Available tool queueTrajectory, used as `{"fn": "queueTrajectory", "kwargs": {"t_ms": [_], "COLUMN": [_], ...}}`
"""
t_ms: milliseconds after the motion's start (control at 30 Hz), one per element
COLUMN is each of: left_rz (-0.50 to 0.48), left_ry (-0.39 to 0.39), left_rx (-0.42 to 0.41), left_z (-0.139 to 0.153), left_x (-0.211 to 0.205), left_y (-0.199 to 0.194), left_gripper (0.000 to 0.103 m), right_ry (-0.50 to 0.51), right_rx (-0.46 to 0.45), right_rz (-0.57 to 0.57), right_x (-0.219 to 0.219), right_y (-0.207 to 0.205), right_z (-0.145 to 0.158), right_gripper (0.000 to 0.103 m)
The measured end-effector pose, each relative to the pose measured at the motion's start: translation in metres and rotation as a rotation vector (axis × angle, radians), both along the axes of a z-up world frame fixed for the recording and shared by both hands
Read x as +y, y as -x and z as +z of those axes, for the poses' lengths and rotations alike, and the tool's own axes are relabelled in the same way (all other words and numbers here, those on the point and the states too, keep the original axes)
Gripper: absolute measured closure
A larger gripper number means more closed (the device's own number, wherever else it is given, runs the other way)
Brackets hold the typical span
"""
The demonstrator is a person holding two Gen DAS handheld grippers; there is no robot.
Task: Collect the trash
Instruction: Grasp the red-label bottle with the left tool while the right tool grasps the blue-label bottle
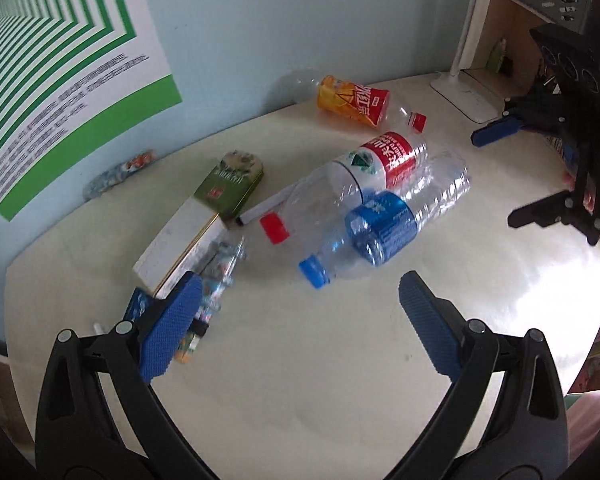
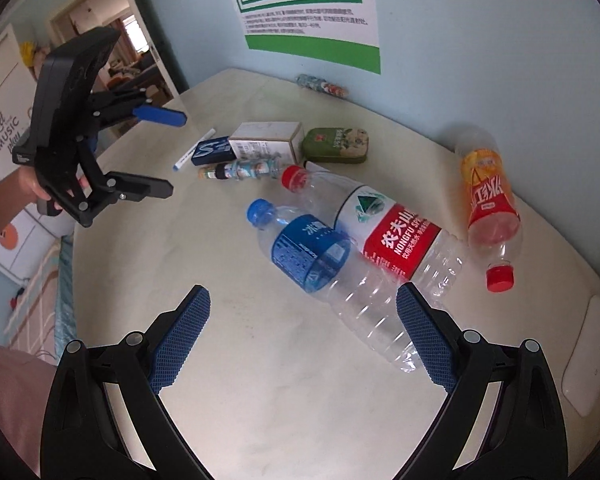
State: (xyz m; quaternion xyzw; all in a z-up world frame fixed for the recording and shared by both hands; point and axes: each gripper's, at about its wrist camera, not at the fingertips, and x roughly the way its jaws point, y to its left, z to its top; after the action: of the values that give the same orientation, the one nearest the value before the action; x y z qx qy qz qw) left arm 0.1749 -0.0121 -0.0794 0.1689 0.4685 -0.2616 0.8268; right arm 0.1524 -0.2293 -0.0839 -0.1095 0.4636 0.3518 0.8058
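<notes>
Three empty plastic bottles lie on the cream table. A blue-labelled bottle (image 1: 384, 232) (image 2: 316, 256) rests against a red-labelled Nongfu bottle (image 1: 364, 172) (image 2: 384, 232). An orange-labelled bottle (image 1: 356, 100) (image 2: 490, 204) lies farther off near the wall. My left gripper (image 1: 300, 292) (image 2: 172, 152) is open and empty, just short of the blue bottle's cap. My right gripper (image 2: 303, 304) (image 1: 496, 172) is open and empty, its right finger beside the blue bottle's base.
A green tin (image 1: 230, 182) (image 2: 336, 144), a white box (image 1: 180, 236) (image 2: 268, 140), a marker (image 1: 264, 208), a small dark blue box (image 2: 214, 151), a small tube bottle (image 2: 244, 168) and a patterned pouch (image 1: 120, 172) (image 2: 322, 85) lie on the table. A white lamp base (image 1: 466, 94) (image 2: 588, 360) stands at its edge.
</notes>
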Motion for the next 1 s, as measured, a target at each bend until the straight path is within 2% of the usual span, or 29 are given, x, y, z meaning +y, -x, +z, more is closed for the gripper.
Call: {"fn": "queueTrajectory", "kwargs": {"t_ms": [233, 400, 467, 600, 667, 733, 767, 833, 1000], "left_rz": [-0.101, -0.17, -0.178, -0.244, -0.291, -0.336, -0.351, -0.375, -0.381], "left_ry": [-0.01, -0.079, -0.087, -0.091, -0.12, -0.136, -0.153, -0.168, -0.133], "left_rx": [0.073, 0.107, 0.146, 0.208, 0.226, 0.258, 0.258, 0.254, 0.269], "left_z": [-0.029, -0.056, -0.068, -0.083, -0.092, -0.099, -0.103, -0.108, -0.106], "left_x": [-0.05, -0.08, -0.088, -0.102, -0.11, -0.116, -0.119, -0.123, -0.124], "left_y": [-0.065, -0.095, -0.105, -0.111, -0.11, -0.106, -0.103, -0.1, -0.094], "left_gripper": [0.007, 0.007, 0.007, 0.007, 0.007, 0.013, 0.015, 0.025, 0.031], "right_ry": [0.005, 0.021, 0.025, 0.015, 0.027, 0.034, 0.032, 0.026, -0.001], "right_rx": [0.027, 0.013, 0.017, 0.05, 0.062, 0.088, 0.097, 0.118, 0.146], "right_rz": [0.051, 0.113, 0.131, 0.17, 0.193, 0.21, 0.217, 0.233, 0.224], "right_x": [-0.009, -0.009, -0.01, -0.011, -0.01, -0.007, -0.006, -0.004, -0.006], "right_y": [-0.026, -0.036, -0.039, -0.04, -0.038, -0.034, -0.031, -0.027, -0.021], "right_z": [-0.031, -0.042, -0.049, -0.064, -0.072, -0.081, -0.085, -0.091, -0.096], "right_gripper": [0.01, 0.01, 0.01, 0.01, 0.01, 0.011, 0.013, 0.034, 0.035]}}
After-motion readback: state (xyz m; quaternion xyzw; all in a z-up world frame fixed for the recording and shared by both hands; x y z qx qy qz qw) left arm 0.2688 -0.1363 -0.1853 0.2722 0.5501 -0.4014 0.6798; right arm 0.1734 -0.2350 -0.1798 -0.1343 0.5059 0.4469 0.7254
